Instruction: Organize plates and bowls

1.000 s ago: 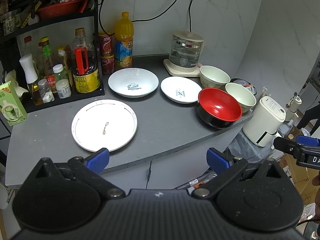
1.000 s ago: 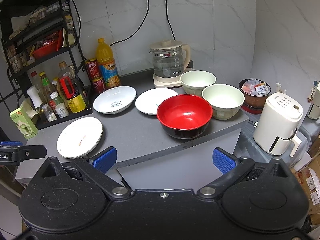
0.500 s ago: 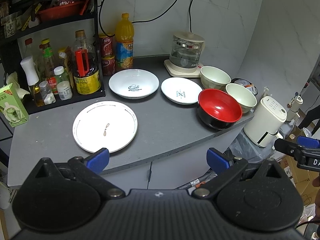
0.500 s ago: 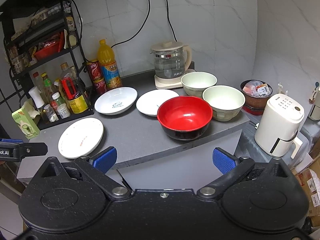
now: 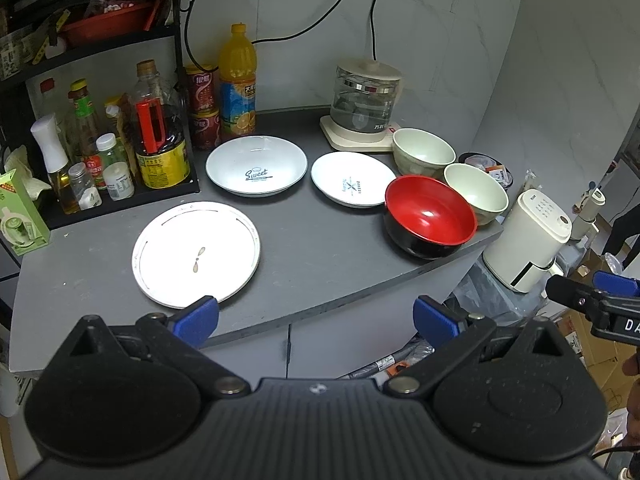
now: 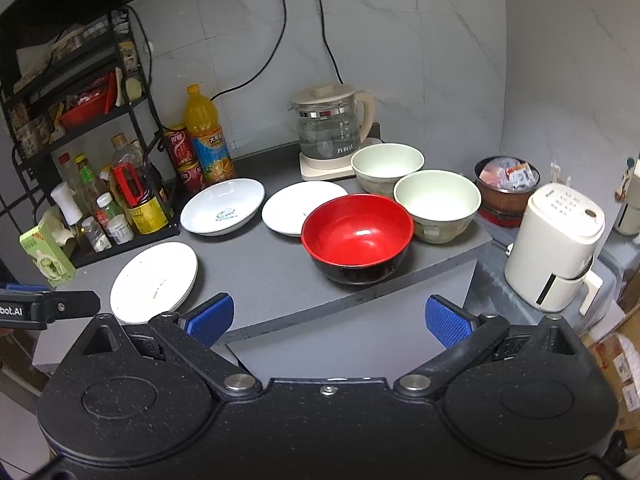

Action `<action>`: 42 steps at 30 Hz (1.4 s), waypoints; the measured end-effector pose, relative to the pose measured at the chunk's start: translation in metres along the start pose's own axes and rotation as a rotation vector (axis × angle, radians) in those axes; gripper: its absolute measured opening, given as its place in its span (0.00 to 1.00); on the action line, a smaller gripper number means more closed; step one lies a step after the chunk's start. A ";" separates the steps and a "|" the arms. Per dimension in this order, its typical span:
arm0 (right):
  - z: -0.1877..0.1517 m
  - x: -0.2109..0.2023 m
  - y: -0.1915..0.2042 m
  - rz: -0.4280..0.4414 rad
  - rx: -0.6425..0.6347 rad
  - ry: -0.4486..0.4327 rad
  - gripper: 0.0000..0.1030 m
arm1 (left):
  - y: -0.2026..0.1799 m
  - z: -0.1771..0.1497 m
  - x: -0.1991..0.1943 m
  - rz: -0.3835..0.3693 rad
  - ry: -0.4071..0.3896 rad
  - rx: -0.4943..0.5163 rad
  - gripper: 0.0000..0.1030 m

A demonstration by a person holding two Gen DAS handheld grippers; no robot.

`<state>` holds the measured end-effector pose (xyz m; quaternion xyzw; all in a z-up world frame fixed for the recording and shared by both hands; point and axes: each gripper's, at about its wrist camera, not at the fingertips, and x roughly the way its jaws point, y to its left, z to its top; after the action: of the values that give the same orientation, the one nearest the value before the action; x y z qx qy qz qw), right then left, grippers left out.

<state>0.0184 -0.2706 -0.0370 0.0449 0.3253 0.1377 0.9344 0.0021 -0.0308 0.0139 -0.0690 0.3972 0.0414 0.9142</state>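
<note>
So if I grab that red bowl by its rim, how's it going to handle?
The red bowl looks glossy, with a bright glare spot inside, so the rim may be slippery between the pads. Its walls look rigid, so it probably won't flex. It sits near the counter edge, close beside a pale bowl, so a sideways push could knock them together.

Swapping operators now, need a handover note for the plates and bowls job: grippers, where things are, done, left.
Left gripper: open, empty, held back from the counter edge.
Right gripper: open, empty, also short of the counter.
On the grey counter: flat white plate front left; "Sweet" plate and smaller white plate behind it; red bowl front right; two pale green bowls behind it, near the kettle.
Done: nothing stacked, every piece lies apart.
Left: all of it, group plates and nest bowls.
</note>
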 end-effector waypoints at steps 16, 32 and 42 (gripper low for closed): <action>0.015 0.032 -0.027 -0.045 0.062 0.030 1.00 | -0.025 0.034 0.041 -0.026 0.041 0.013 1.00; 0.060 0.106 -0.060 -0.150 0.132 0.030 1.00 | -0.047 0.110 0.136 -0.119 0.058 0.059 0.99; 0.087 0.155 -0.067 -0.223 0.183 0.040 1.00 | -0.049 0.161 0.199 -0.179 0.099 0.082 0.99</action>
<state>0.2039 -0.2899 -0.0722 0.0906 0.3579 0.0037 0.9293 0.2603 -0.0494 -0.0187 -0.0685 0.4353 -0.0602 0.8956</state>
